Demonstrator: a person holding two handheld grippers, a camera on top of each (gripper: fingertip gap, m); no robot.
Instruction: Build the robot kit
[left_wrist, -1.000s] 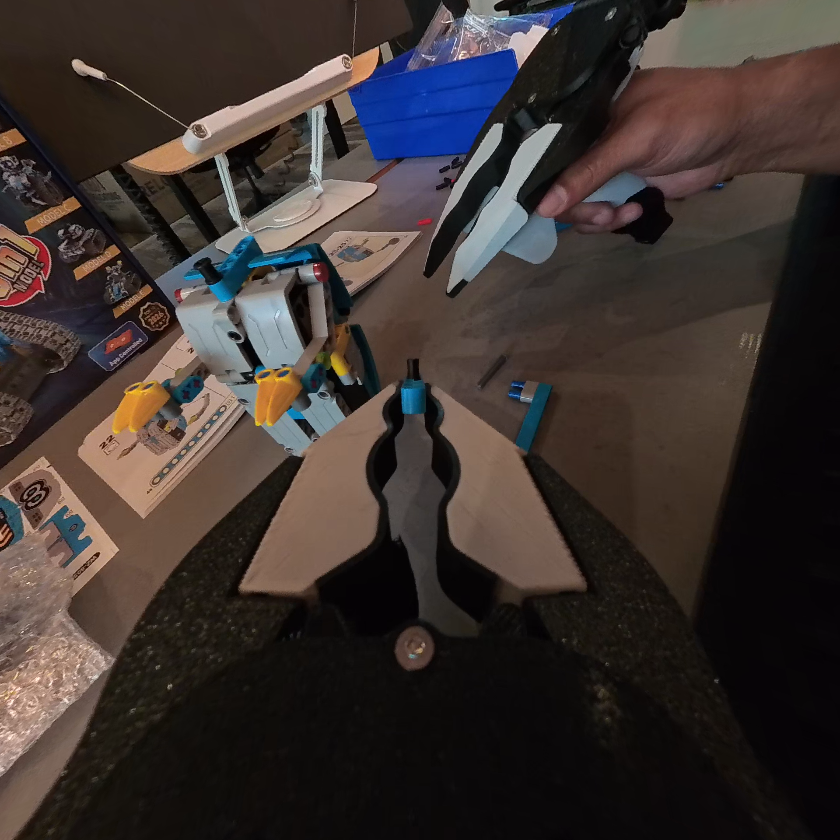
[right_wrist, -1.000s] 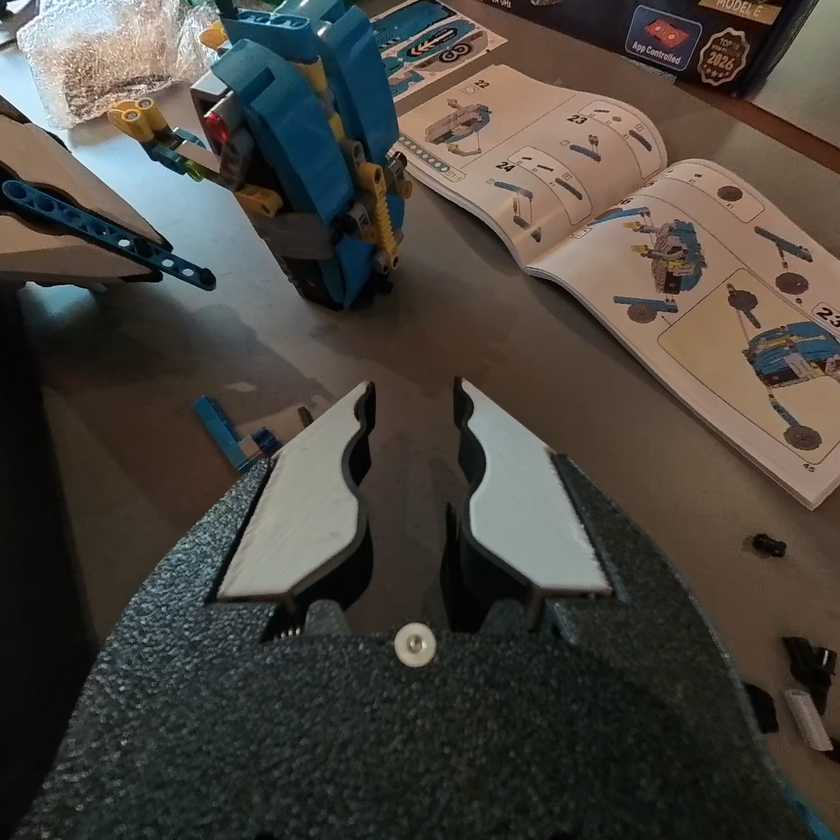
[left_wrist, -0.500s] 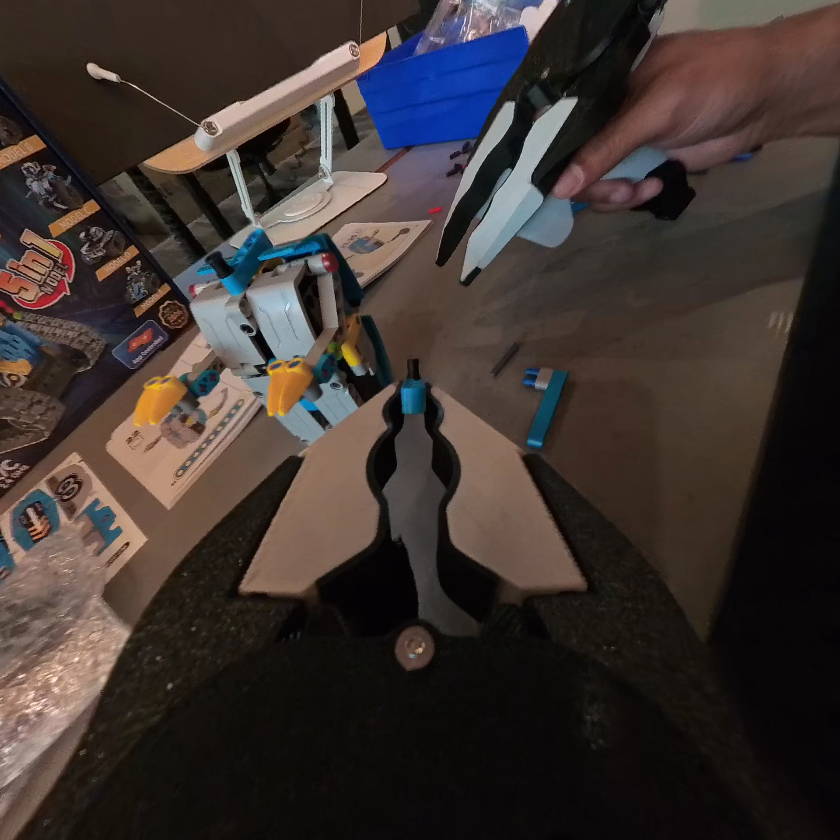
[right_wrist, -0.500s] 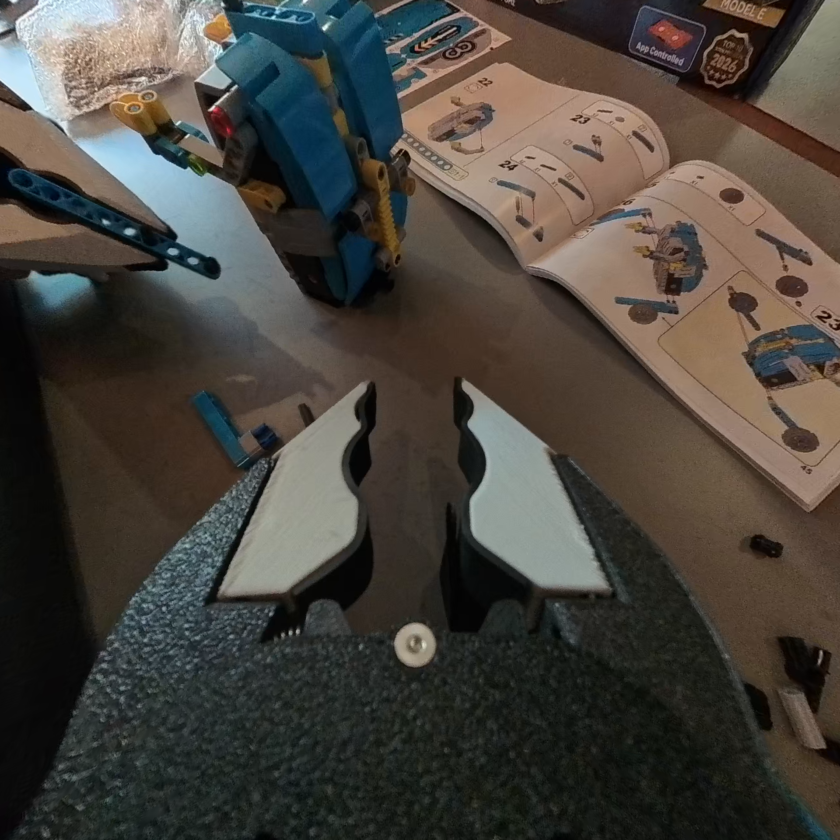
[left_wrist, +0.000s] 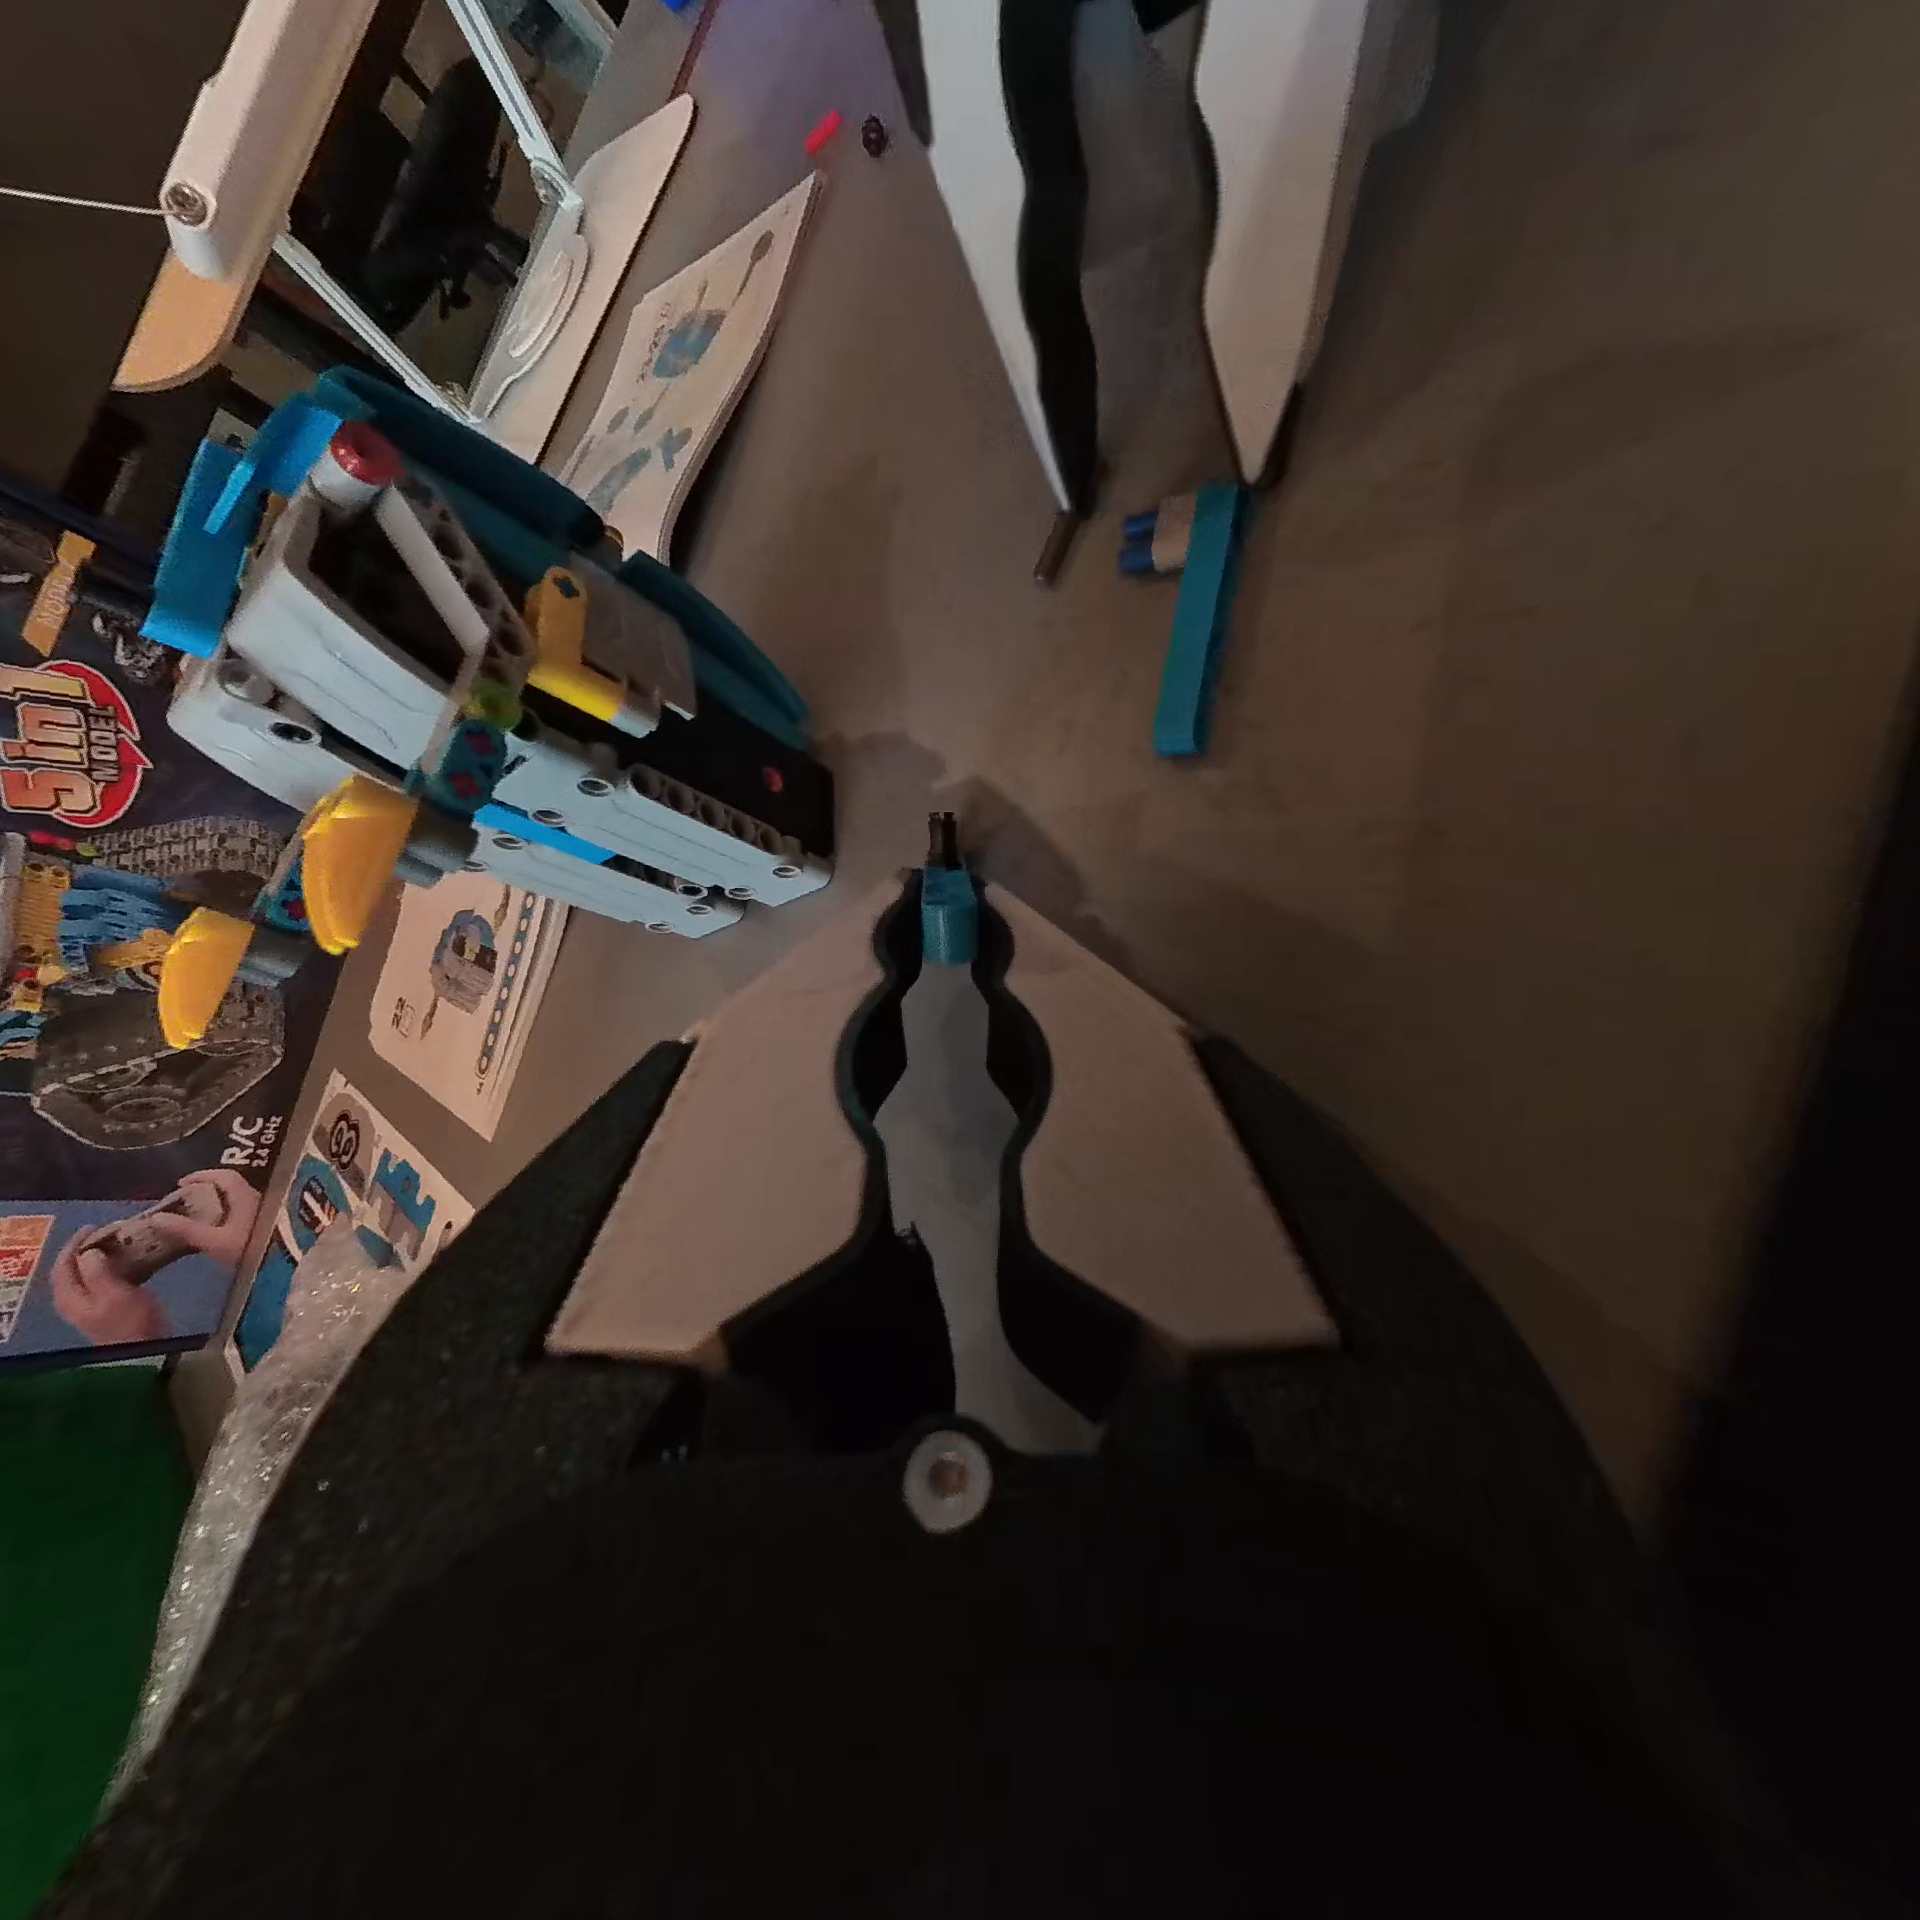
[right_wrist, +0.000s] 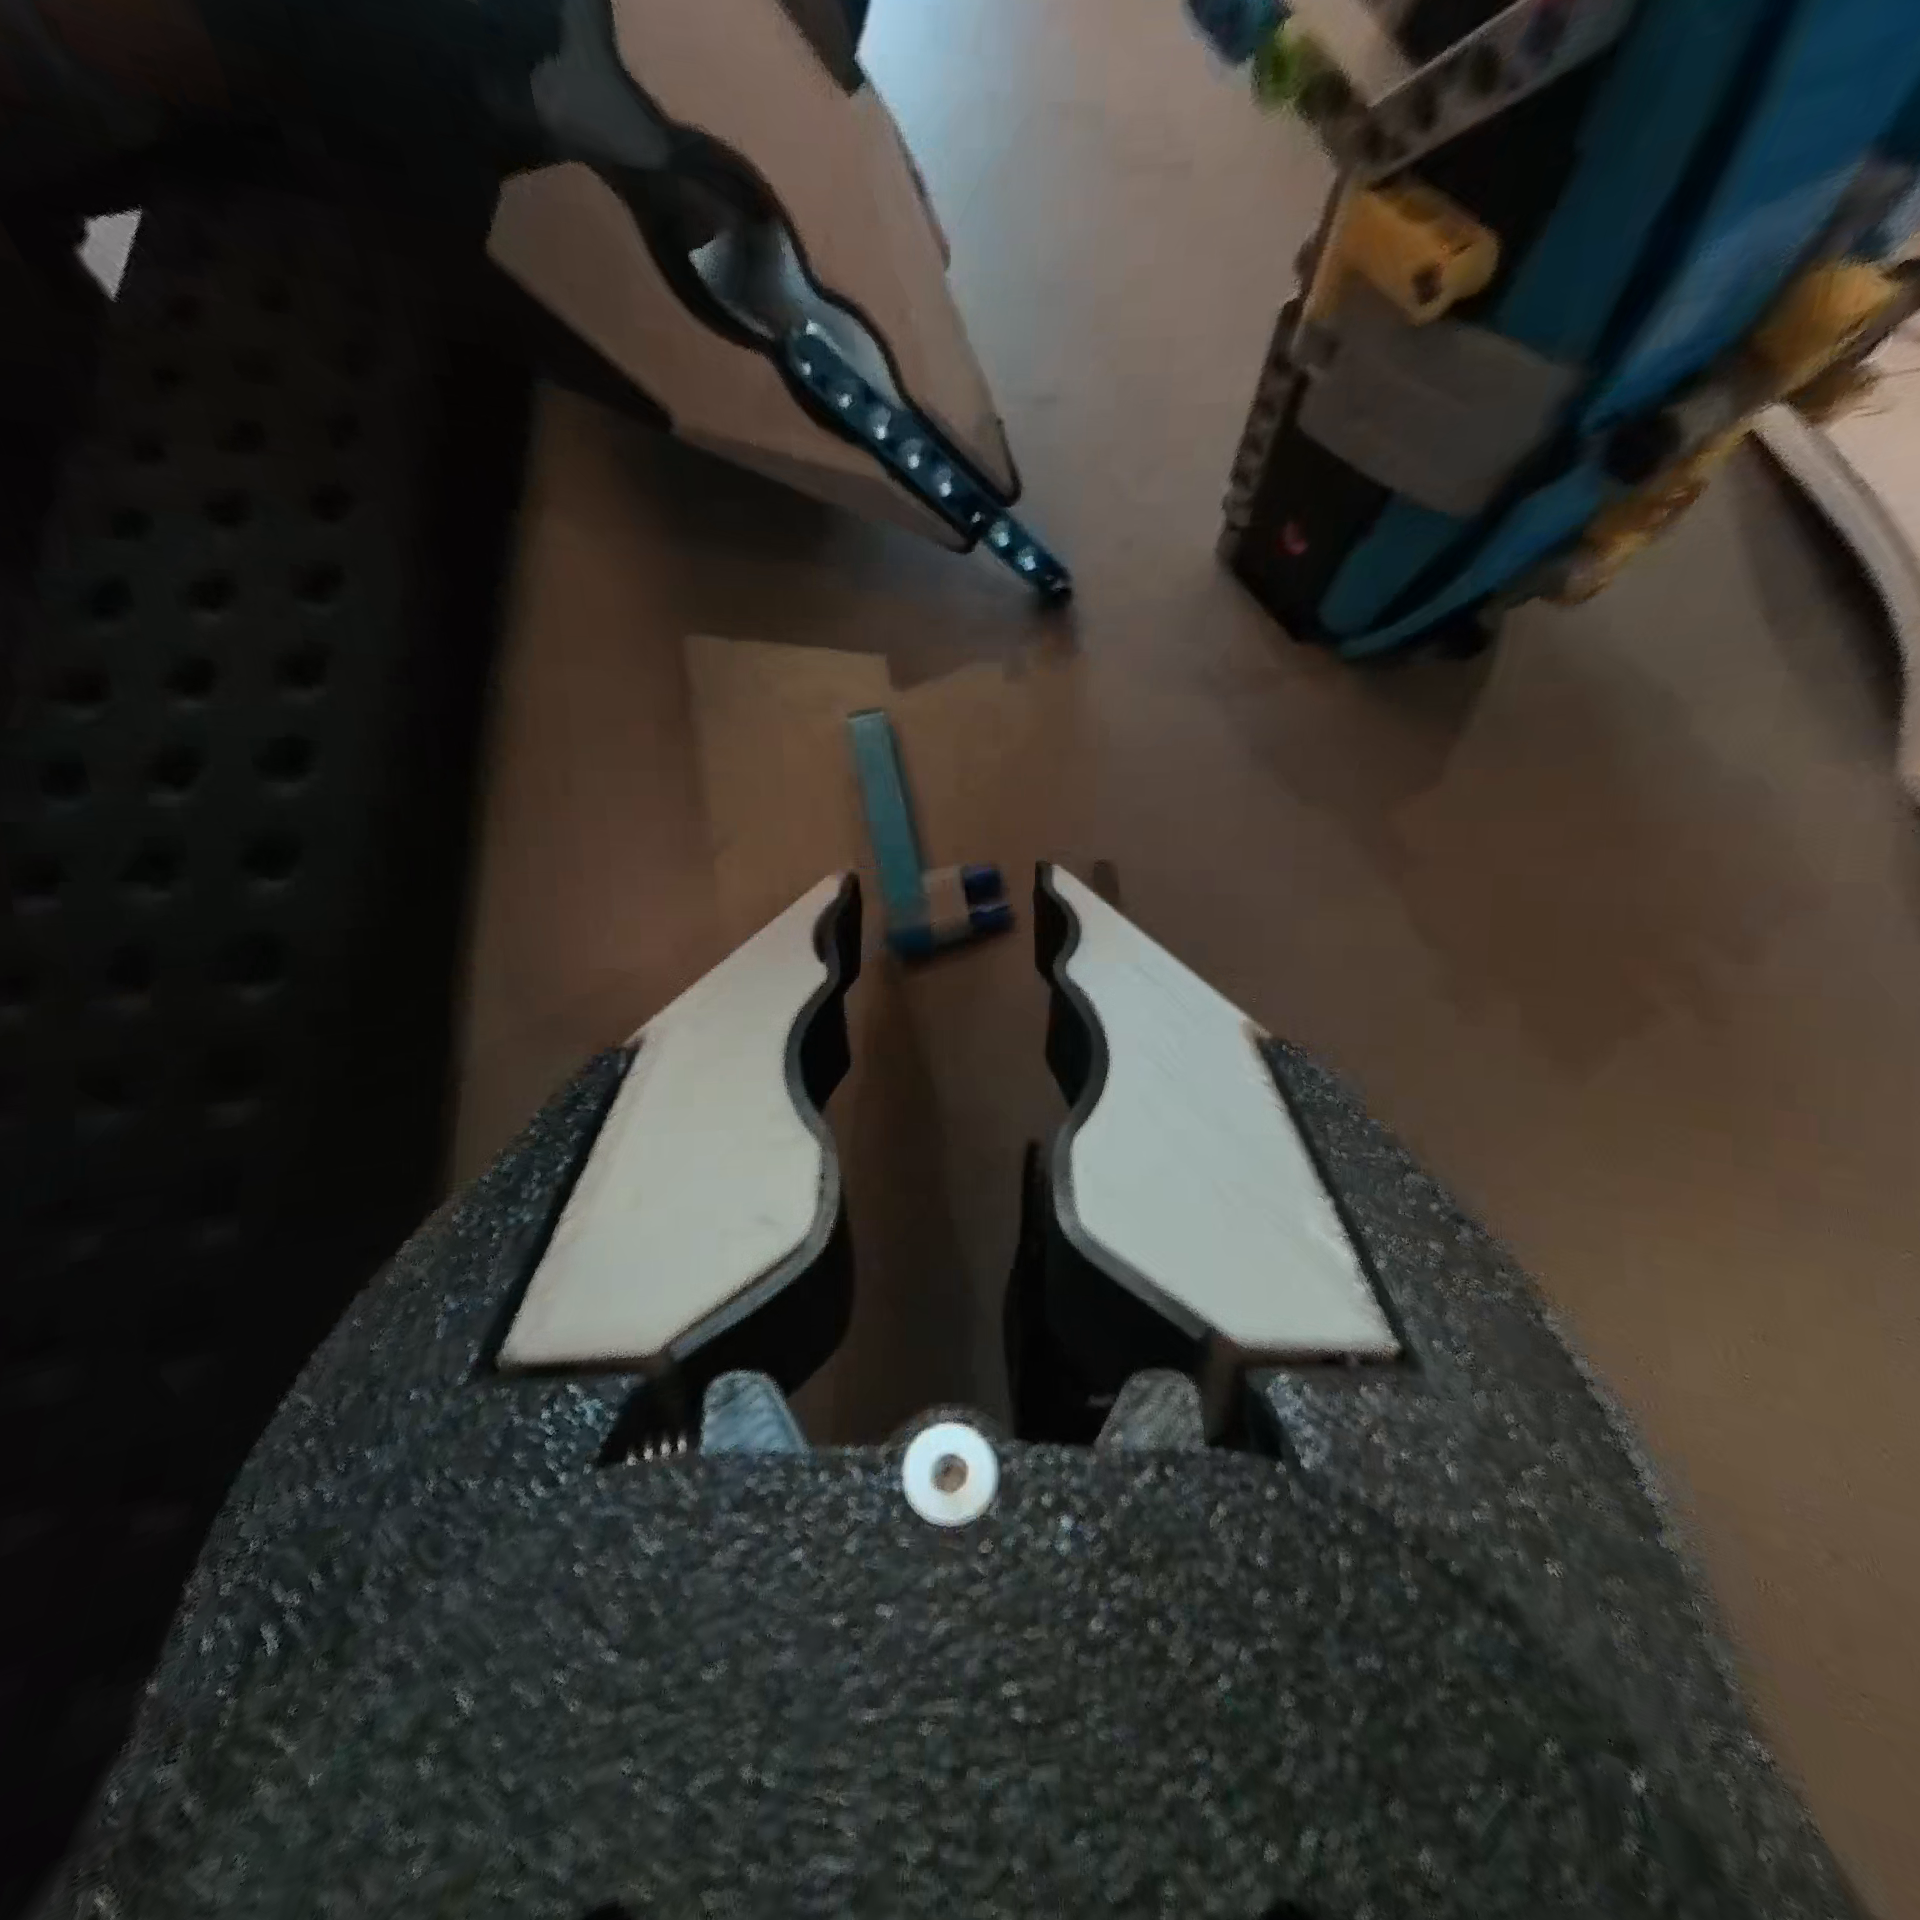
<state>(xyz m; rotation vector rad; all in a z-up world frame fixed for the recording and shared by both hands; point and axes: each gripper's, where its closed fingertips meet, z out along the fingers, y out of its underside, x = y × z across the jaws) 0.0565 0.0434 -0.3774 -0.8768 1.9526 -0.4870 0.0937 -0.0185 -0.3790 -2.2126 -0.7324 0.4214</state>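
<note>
My left gripper (left_wrist: 945, 883) is shut on a long dark blue beam with holes (left_wrist: 945, 920), seen end-on here and along its length in the right wrist view (right_wrist: 914, 457). My right gripper (right_wrist: 945, 891) is open, low over the table, its fingertips either side of the short end of a light blue L-shaped piece (right_wrist: 896, 831) with dark blue pins. In the left wrist view the right gripper (left_wrist: 1164, 483) stands tips-down over that piece (left_wrist: 1200, 623), next to a short black axle (left_wrist: 1055, 551). A blue, grey and yellow brick model (left_wrist: 468, 675) stands left of my left gripper.
A printed toy box (left_wrist: 73, 883) stands at far left. An instruction booklet (left_wrist: 457, 987) and sticker sheet (left_wrist: 343, 1195) lie by the model (right_wrist: 1507, 364). A white stand (left_wrist: 312, 125) and a leaflet (left_wrist: 696, 343) are behind. A dark perforated surface (right_wrist: 156, 727) borders the table. Across from one pair of fingers to the other is roughly 8 cm.
My right gripper has dropped from above the table to straddle the light blue piece, still open. My left gripper has tilted and moved closer to the model, still holding the beam.
</note>
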